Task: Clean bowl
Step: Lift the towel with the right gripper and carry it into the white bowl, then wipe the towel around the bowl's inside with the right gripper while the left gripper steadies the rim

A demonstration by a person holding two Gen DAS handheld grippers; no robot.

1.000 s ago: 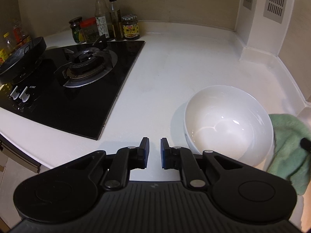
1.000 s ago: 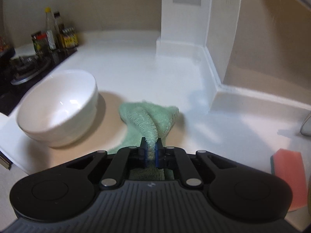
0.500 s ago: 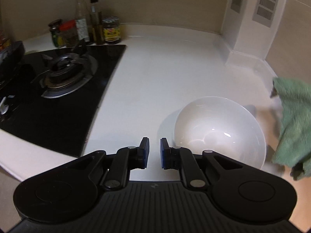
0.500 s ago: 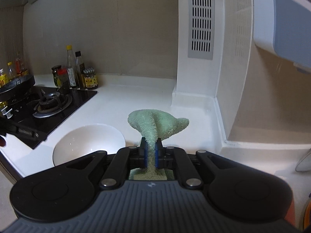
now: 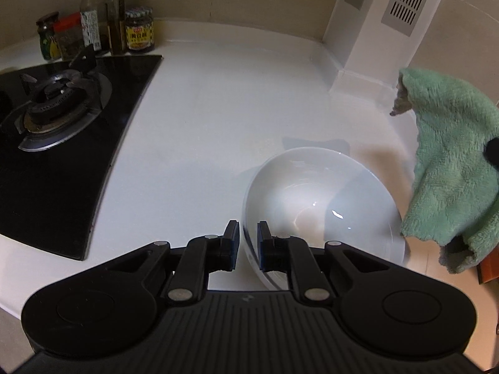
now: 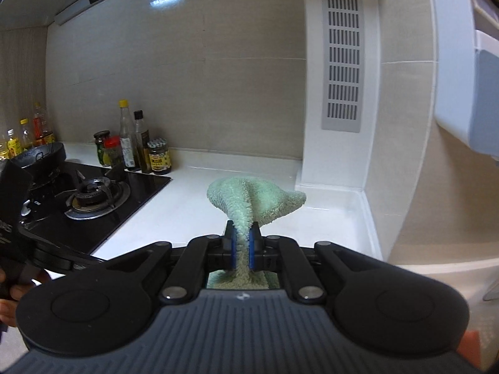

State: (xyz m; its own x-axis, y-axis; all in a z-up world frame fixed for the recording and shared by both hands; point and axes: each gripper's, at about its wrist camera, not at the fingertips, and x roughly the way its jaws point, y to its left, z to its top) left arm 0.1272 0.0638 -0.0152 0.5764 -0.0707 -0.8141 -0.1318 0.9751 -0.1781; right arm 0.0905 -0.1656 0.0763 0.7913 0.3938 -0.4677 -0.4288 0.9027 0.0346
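Observation:
A white bowl (image 5: 321, 205) sits on the white counter near its front edge. My left gripper (image 5: 248, 238) straddles the bowl's near-left rim, one finger outside and one inside, with a narrow gap on either side of the rim. My right gripper (image 6: 242, 237) is shut on a green cloth (image 6: 255, 198) and holds it up in the air. In the left wrist view the cloth (image 5: 452, 171) hangs to the right of the bowl, above counter level. The bowl is hidden in the right wrist view.
A black gas hob (image 5: 59, 143) lies left of the bowl, with a dark pan (image 6: 40, 155) on its far burner. Several sauce bottles and jars (image 5: 99, 31) stand at the back wall. A white vented column (image 6: 340, 87) rises at the right.
My right gripper lifted the green cloth off the counter and raised it. My left gripper moved right, and its fingers now straddle the bowl's rim.

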